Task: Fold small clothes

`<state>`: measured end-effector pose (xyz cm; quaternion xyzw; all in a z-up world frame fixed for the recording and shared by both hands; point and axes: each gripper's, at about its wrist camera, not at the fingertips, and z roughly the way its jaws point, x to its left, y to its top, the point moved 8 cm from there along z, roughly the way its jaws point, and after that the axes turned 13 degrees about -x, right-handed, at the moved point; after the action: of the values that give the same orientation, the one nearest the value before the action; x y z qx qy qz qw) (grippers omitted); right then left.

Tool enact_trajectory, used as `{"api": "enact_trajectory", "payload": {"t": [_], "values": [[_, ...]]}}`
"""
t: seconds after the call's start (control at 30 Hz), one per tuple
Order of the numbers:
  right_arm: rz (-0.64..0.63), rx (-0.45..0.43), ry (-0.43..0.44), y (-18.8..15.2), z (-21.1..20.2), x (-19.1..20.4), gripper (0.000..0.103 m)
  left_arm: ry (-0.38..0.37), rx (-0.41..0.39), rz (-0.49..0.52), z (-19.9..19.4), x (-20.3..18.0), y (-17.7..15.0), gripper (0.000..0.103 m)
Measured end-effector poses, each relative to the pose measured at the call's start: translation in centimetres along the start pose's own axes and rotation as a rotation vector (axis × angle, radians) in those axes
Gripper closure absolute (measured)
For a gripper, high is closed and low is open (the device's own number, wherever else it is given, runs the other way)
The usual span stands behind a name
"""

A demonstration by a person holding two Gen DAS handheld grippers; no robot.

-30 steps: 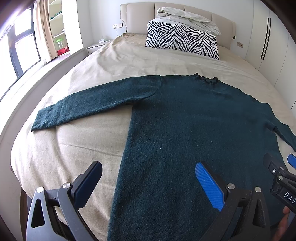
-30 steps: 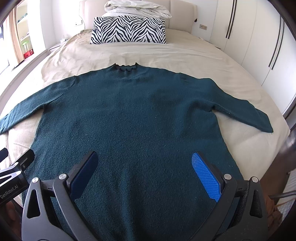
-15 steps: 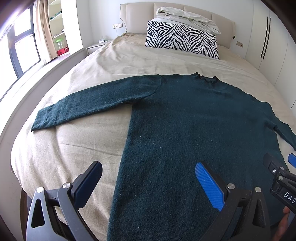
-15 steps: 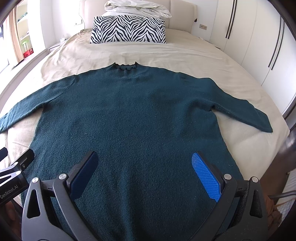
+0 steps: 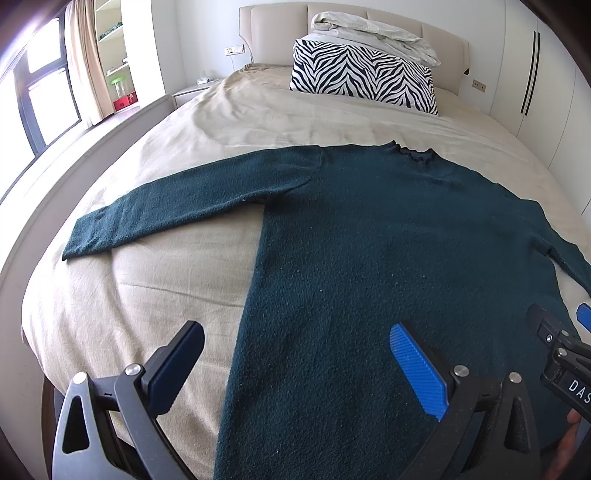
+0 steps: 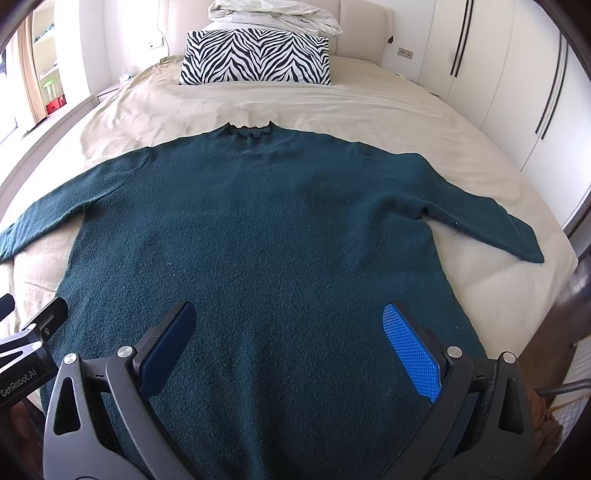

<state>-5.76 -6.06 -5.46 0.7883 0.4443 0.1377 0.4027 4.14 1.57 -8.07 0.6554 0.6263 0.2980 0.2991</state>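
Note:
A dark teal knitted sweater (image 5: 388, 251) (image 6: 258, 236) lies flat on the bed, collar away from me, both sleeves spread out to the sides. My left gripper (image 5: 295, 343) hovers open above the sweater's lower left edge, one finger over the sheet and one over the knit. Over the sweater's lower middle my right gripper (image 6: 288, 325) stands open too, nothing between its fingers. In each wrist view the other gripper shows at the frame's edge. The sweater's hem is hidden below the grippers.
A beige sheet (image 5: 155, 288) covers the bed. A zebra-striped pillow (image 6: 255, 59) with a crumpled white blanket (image 6: 273, 14) on top lies at the headboard. White wardrobes (image 6: 517, 81) stand to the right, a window and shelves (image 5: 114, 66) to the left.

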Motion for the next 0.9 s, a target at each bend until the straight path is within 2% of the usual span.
{"api": "enact_trajectory", "payload": {"t": [0.67,0.9], "values": [[-0.01,0.005,0.006,-0.29,0.36,0.09,0.0,0.01,0.006,0.005,-0.12,-0.05,0.15,0.0],[0.001,0.011,0.01,-0.47,0.69,-0.22,0.0,-0.002,0.038,-0.004,0.49,-0.47,-0.16,0.0]]}}
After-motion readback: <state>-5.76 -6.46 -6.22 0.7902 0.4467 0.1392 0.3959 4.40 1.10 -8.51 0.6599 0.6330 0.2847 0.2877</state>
